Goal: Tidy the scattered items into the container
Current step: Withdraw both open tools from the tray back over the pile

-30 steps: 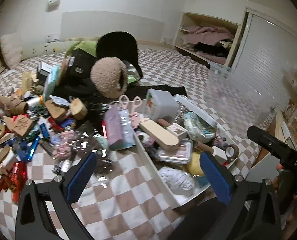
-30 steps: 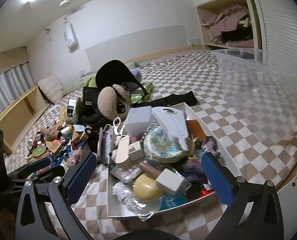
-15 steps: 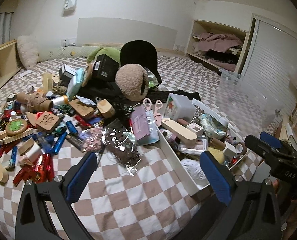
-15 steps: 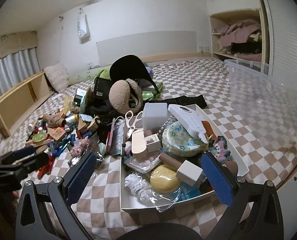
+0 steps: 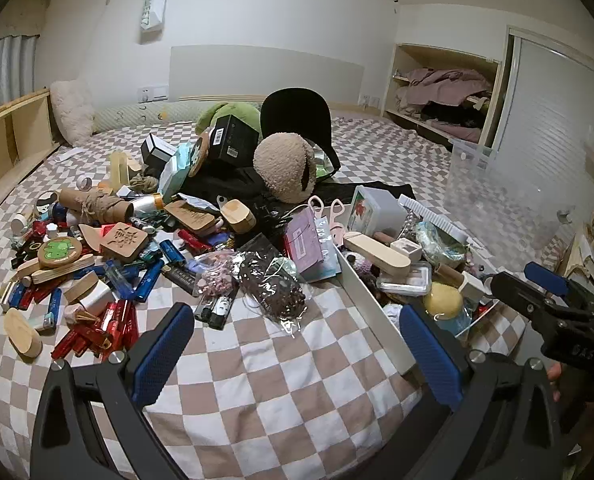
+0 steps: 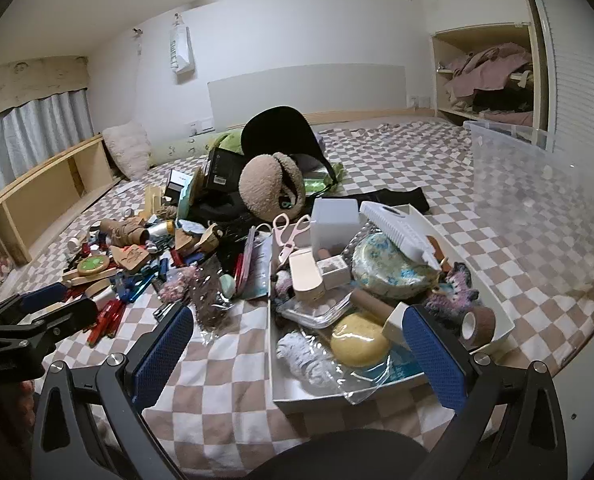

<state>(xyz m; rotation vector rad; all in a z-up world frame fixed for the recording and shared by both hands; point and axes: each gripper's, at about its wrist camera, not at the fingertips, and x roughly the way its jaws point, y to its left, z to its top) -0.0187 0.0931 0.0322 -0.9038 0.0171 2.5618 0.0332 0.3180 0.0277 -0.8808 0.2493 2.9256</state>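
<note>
A white tray (image 6: pixel 493 300) on the checkered bed holds a yellow sponge (image 6: pixel 359 338), a floral pouch (image 6: pixel 389 266), a white box and more; it also shows in the left wrist view (image 5: pixel 371 292). Scattered items lie left of it: a clear bag of dark beads (image 5: pixel 271 284), red and blue lighters (image 5: pixel 109 322), wooden pieces (image 5: pixel 123 240). My left gripper (image 5: pixel 297 348) is open and empty, above the bed's near edge. My right gripper (image 6: pixel 299 354) is open and empty, in front of the tray's near end.
A beige plush (image 5: pixel 285 166), a black cap (image 5: pixel 295 114) and black boxes (image 5: pixel 233 138) pile up behind the clutter. A large clear plastic bin (image 6: pixel 537 184) stands to the right of the tray. Wooden shelving (image 6: pixel 37 196) runs along the left.
Both grippers have pulled back and risen away from the tray, so more of the bed shows. The left view has swung left toward the scattered pile. Both stay open.
</note>
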